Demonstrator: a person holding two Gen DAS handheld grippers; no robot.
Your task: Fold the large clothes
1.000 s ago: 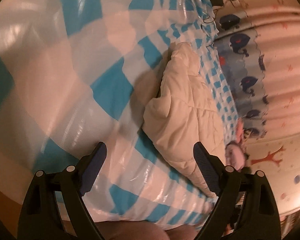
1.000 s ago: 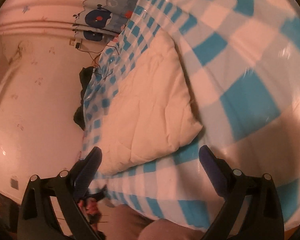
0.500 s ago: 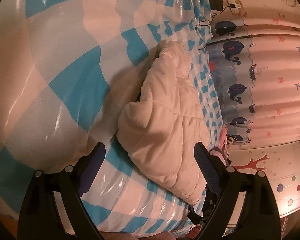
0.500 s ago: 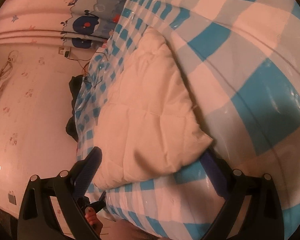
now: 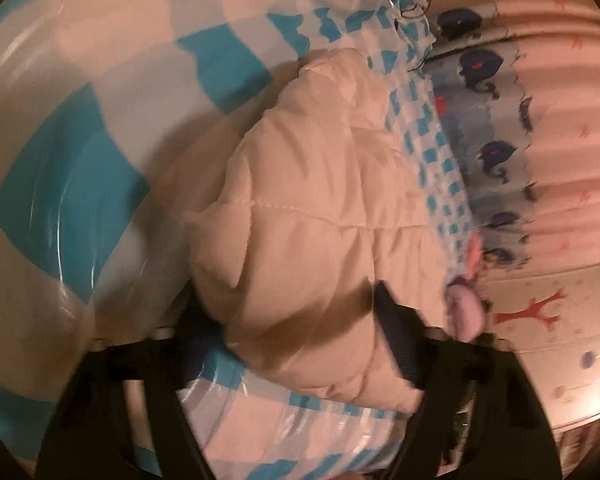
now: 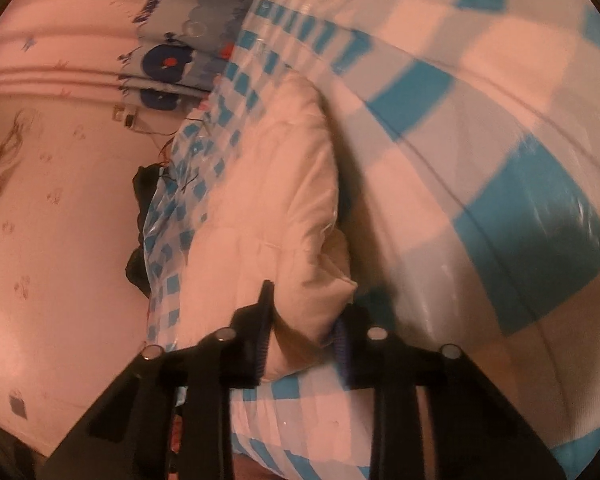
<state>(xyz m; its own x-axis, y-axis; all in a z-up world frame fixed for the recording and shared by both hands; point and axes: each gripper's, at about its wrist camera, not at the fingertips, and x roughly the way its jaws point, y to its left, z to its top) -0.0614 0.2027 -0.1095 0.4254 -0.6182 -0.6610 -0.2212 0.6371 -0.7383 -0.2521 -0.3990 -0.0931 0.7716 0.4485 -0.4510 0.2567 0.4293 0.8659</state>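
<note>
Lying folded on the blue-and-white checked plastic cover [image 5: 80,184] of the bed, the cream quilted jacket [image 5: 320,216] sits near the bed edge that faces the whale-print curtain [image 5: 496,152]. Left gripper [image 5: 296,320] straddles the jacket's near end, jaws closing, padded fabric between them, frame blurred so can't tell if the pads press yet. Pink slipper [image 5: 466,312] shows past that bed edge, on the floor side. Right gripper [image 6: 304,328] jaws closing too, already pinching the jacket's near corner [image 6: 320,304], fabric bunched between the two pads. Checked cover fills the right of that view; dark bundle [image 6: 140,208] hangs off the far bed edge at left.
</note>
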